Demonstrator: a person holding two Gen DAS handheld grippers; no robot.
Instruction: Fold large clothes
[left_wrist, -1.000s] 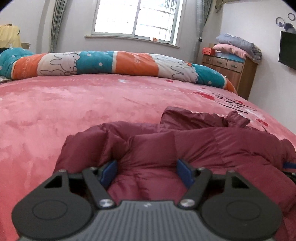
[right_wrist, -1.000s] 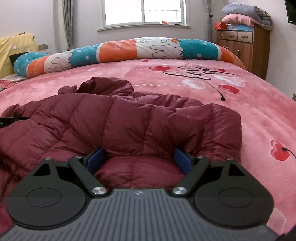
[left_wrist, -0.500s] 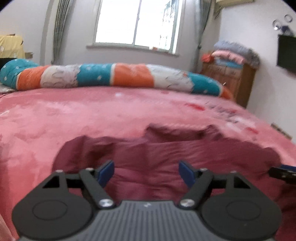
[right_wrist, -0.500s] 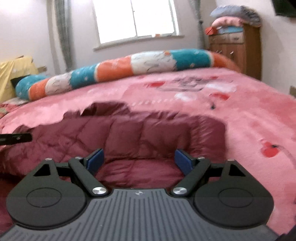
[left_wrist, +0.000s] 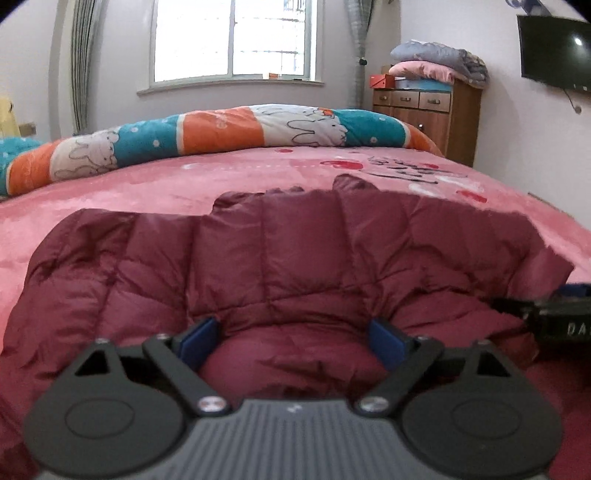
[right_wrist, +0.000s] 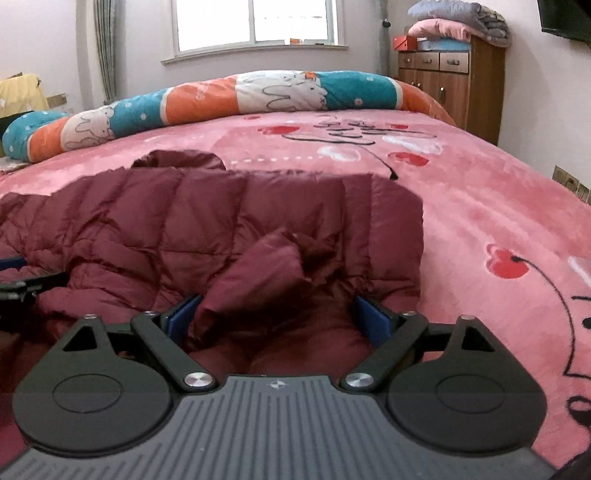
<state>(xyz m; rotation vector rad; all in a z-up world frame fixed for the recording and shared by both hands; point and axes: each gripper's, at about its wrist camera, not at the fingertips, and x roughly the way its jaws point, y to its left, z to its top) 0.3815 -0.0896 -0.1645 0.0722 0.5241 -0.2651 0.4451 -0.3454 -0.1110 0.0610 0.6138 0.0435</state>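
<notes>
The maroon down jacket (left_wrist: 295, 266) lies bunched at the bed's (left_wrist: 147, 192) near edge, folding barely begun; left gripper (left_wrist: 291, 341) and right gripper (right_wrist: 275, 317) gape wide, holding nothing.

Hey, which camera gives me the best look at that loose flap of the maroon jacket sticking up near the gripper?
The right wrist view. The flap stands up between the open right gripper fingers, its folded edge plainly visible. The left wrist view shows only the jacket and its smooth quilted panels ahead of the open left gripper; the flap isn't seen.
</notes>
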